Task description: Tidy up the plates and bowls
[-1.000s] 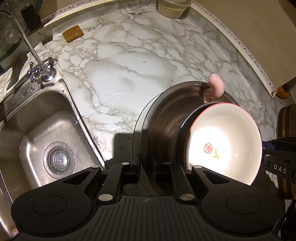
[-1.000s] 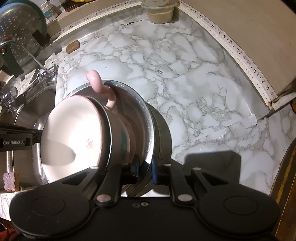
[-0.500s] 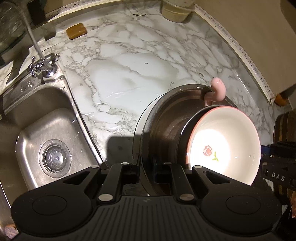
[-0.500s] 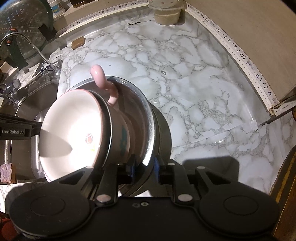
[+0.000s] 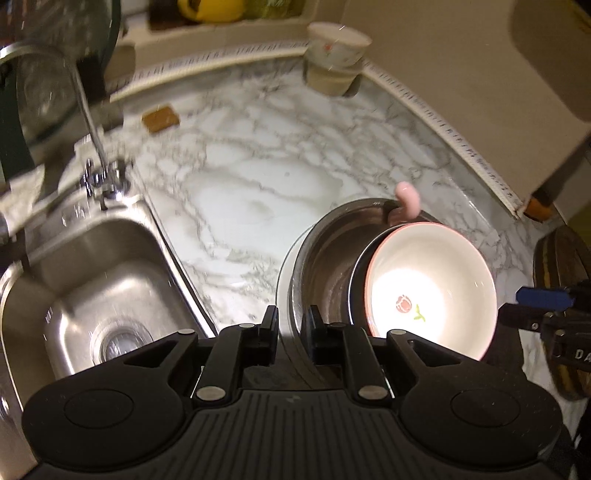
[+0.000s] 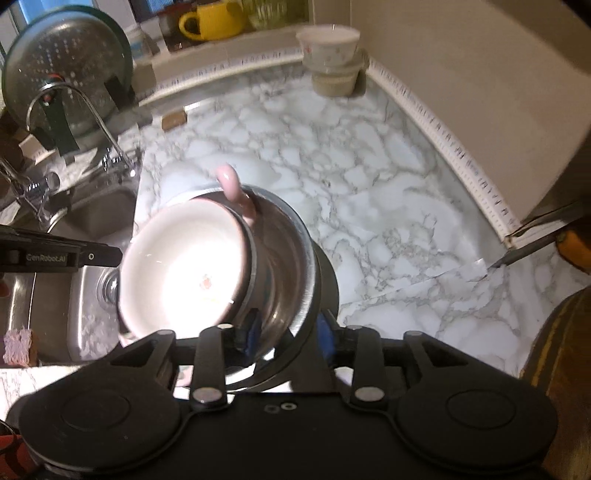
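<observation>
A nested stack hangs in the air between both grippers: a steel bowl [image 5: 325, 254] with a white bowl [image 5: 432, 288] inside, pink-rimmed, a red flower on its bottom and a pink curled handle [image 5: 406, 199]. My left gripper [image 5: 290, 328] is shut on the stack's left rim. My right gripper [image 6: 286, 328] is shut on the opposite rim; the steel bowl [image 6: 288, 266] and white bowl [image 6: 184, 273] fill its view. Two stacked bowls [image 5: 334, 55] stand at the back of the marble counter, also in the right wrist view [image 6: 332, 59].
A steel sink [image 5: 92, 280] with a tap [image 5: 96, 147] lies to the left. A brown soap bar [image 5: 160, 118] lies behind it. A colander [image 6: 62, 70] and a yellow mug [image 6: 210, 18] stand at the back. A wooden board [image 5: 557, 266] is on the right.
Both grippers have lifted the stack higher above the counter and tilted up, so the back ledge and stacked bowls have come into view.
</observation>
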The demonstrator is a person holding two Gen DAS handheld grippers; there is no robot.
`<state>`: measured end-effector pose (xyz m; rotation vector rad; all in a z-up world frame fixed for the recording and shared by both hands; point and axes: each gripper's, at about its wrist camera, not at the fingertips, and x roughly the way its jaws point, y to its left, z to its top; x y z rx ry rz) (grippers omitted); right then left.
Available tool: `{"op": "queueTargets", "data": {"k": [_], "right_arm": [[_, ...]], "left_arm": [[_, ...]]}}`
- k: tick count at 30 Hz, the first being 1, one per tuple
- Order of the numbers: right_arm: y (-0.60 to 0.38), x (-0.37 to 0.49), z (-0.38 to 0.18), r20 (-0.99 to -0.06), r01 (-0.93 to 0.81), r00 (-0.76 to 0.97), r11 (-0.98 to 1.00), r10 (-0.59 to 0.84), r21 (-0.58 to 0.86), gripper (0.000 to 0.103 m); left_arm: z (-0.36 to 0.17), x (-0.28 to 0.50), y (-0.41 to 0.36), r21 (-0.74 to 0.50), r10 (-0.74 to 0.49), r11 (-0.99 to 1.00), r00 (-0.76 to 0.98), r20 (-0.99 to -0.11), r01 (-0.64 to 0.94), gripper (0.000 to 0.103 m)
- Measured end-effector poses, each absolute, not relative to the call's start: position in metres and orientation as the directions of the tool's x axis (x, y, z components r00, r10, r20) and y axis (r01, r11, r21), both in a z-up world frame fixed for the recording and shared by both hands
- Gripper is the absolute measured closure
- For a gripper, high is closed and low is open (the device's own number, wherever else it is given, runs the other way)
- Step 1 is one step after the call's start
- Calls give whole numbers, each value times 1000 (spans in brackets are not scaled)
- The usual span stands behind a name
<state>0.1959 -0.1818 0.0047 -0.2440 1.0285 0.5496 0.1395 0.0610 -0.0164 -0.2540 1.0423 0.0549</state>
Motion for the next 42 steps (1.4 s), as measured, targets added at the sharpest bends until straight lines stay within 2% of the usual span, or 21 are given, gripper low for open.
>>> {"op": "queueTargets", "data": {"k": [5,7,9,11,20,23,26,28,30,35,39,42], "right_arm": [[-175,163,20,-816,-503,483,864,317,38,62],[-172,149,25,-792,-494,520,869,320,26,58],[-170,137,29,-768,-479,550,877,327,30,55],[-168,126,32,-748,-470,572,882,335,36,54],[-175,88,29,-660,-417,656,905,366,87,38],[-180,77,26,-640,-395,672,911,372,114,37],[-184,67,26,-616,-380,697,918,367,116,30],[-187,62,28,-598,-377,712,919,369,119,27],[-188,58,31,-577,-377,727,919,371,115,23],[-189,47,36,-534,-387,754,915,383,110,15],[-189,40,38,-491,-388,777,914,394,120,0],[-190,34,38,-468,-386,792,915,393,116,0]], "left_arm": [[-3,119,64,-158,-74,982,567,-820,-100,85],[2,110,65,-157,-80,984,588,-805,-81,76],[5,100,65,-153,-84,986,610,-788,-61,56],[9,90,64,-142,-81,989,636,-767,-45,47],[19,59,60,-129,-85,992,699,-710,-11,42],[20,51,57,-125,-81,992,714,-695,-9,42],[22,44,55,-124,-76,992,726,-684,-12,41],[24,39,54,-122,-74,992,736,-673,-11,36],[26,34,53,-119,-68,993,749,-659,-15,27],[30,24,49,-101,-47,995,769,-637,-23,25],[29,20,46,-94,-38,995,776,-629,-27,23],[27,19,47,-114,-57,993,776,-629,-19,22]]}}
